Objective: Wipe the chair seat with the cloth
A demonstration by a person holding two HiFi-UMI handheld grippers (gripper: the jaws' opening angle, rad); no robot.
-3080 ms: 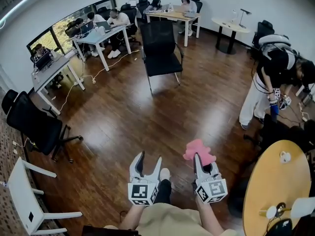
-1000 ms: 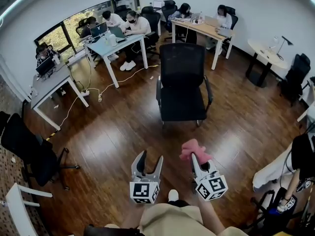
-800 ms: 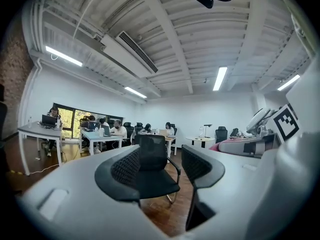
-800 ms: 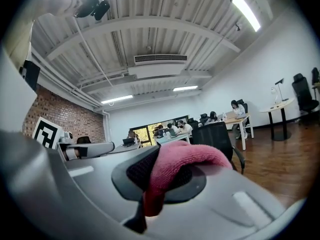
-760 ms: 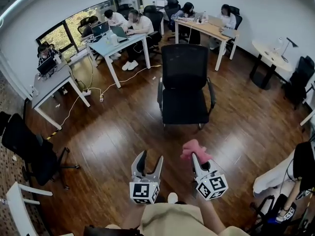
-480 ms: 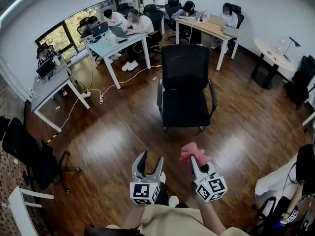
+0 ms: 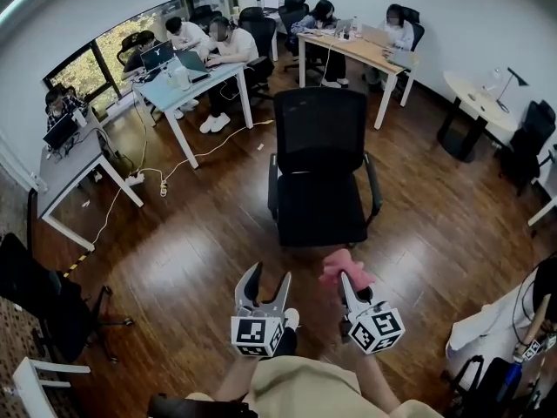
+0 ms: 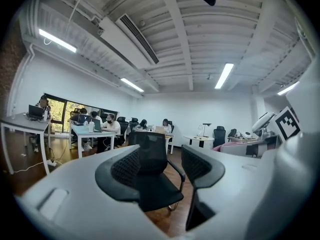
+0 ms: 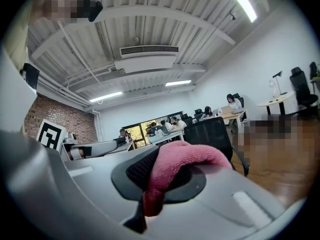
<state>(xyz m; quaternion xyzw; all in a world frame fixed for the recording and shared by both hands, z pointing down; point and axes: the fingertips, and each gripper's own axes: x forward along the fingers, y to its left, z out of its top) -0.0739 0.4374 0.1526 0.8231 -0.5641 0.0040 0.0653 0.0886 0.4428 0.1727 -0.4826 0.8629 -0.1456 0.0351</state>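
A black chair (image 7: 320, 146) with a mesh back and armrests stands on the wood floor straight ahead, its dark seat (image 7: 320, 209) bare. My left gripper (image 7: 268, 279) is held level short of the seat's front edge. It is open with nothing between its jaws, and in the left gripper view (image 8: 167, 171) the chair (image 8: 152, 184) shows through the gap. My right gripper (image 7: 348, 282) is shut on a pink cloth (image 7: 343, 266), which bunches over the jaw tips (image 9: 165, 179). The cloth (image 9: 185, 159) hides part of the chair (image 9: 212, 131) behind it.
People sit at a white desk (image 7: 196, 75) and a wooden desk (image 7: 365, 46) behind the chair. A round table (image 7: 474, 94) with a lamp is at the far right. A black office chair (image 7: 43, 294) stands at left, and a person (image 7: 509, 316) is at right.
Both grippers have moved forward towards the chair, which now stands nearer and larger in the head view. The pink cloth stays in the right gripper; the left jaws are unchanged.
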